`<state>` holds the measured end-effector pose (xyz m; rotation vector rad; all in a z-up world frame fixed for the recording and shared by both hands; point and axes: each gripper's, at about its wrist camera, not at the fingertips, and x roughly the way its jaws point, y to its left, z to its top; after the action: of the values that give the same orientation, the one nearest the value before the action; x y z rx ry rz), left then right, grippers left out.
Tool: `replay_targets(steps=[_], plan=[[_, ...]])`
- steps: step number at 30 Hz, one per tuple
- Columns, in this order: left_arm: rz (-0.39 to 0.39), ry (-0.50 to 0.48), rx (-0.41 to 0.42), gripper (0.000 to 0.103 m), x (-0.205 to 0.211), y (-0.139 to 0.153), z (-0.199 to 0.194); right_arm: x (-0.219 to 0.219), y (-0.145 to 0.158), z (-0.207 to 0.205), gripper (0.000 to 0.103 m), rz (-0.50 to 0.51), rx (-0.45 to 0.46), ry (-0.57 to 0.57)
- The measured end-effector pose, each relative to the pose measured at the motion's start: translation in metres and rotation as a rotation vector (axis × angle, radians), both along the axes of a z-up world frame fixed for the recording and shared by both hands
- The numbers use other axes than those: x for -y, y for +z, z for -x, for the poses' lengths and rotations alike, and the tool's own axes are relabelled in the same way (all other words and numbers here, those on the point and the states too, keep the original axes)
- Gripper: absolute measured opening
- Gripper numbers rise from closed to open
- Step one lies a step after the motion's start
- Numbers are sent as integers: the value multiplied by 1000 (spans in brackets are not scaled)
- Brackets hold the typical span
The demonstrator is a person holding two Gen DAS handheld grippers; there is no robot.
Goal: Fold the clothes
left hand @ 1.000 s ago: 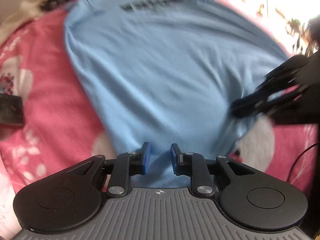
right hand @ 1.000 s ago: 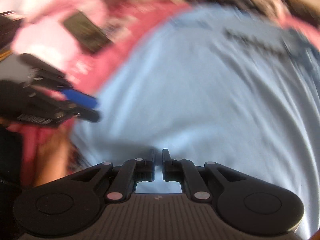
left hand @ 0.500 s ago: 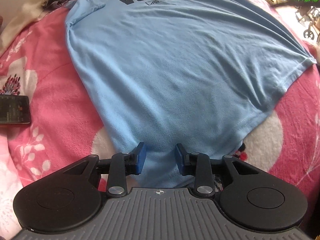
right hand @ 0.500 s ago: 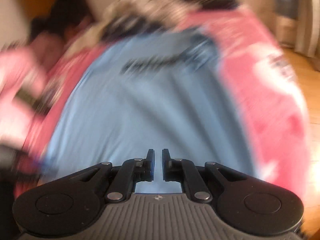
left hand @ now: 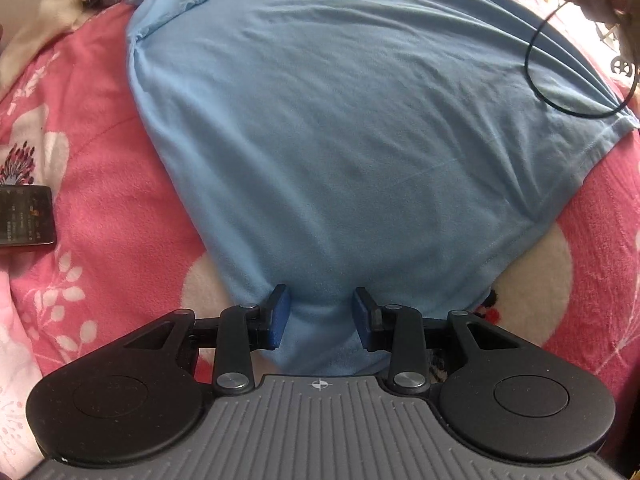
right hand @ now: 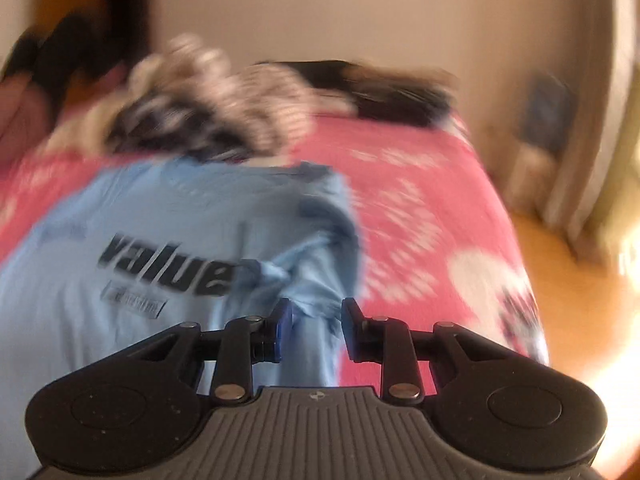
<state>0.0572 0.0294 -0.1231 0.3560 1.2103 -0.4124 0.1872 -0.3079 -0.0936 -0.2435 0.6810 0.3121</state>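
The light blue T-shirt (left hand: 352, 128) lies spread face up on the pink floral bed (left hand: 112, 200), smoothed but not yet folded. The left hand-held gripper (left hand: 320, 316) hovers part open over its hem, gripping nothing. The right hand-held gripper (right hand: 316, 328), jaws opening and empty, nears the bunched sleeve (right hand: 316, 264); next it must close on that sleeve to begin the fold.

A bed under a pink floral blanket (right hand: 420, 200) fills the room. Beige wall (right hand: 360, 12) stands at the far end. Sunlight falls on the wooden floor (right hand: 576, 280) at right.
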Motion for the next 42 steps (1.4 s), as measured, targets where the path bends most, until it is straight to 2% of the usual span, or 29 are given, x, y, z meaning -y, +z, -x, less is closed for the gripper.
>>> replay_targets(steps=[4, 7, 10, 11, 13, 18, 21, 25, 30, 36, 39, 40, 42], plan=[[8, 4, -9, 35, -1, -1, -1, -39, -18, -6, 42, 161, 43, 193], [9, 1, -8, 35, 0, -1, 1, -50, -26, -20, 42, 161, 45, 172], [6, -2, -7, 35, 2, 0, 2, -45, -31, -41, 39, 72, -5, 106], [5, -4, -7, 35, 3, 0, 3, -43, -33, -48, 30, 43, -28, 90], [4, -4, -7, 35, 3, 0, 4, -34, -32, -58, 4, -16, -53, 51], [0, 1, -10, 35, 6, 0, 6, 6, -2, -64, 4, -164, 23, -93], [-5, -2, -11, 35, 7, 0, 7, 44, 19, -72, 4, -193, 92, -208], [-15, -6, -9, 35, 8, 2, 9, 93, 34, -94, 4, -217, 118, -342], [-25, -9, -9, 35, 10, -1, 5, 145, 27, -118, 4, -252, 90, -486], [-30, -9, -13, 35, 12, -1, 3, 172, -2, -142, 4, -257, -8, -556], [-33, -11, -14, 35, 13, -2, 3, 188, -22, -148, 7, -248, -104, -650], [-34, -12, -13, 35, 13, -2, 3, 195, -25, -146, 10, -236, -117, -695], [-33, -15, -12, 35, 13, -2, 3, 214, -24, -133, 14, -288, -106, -761]])
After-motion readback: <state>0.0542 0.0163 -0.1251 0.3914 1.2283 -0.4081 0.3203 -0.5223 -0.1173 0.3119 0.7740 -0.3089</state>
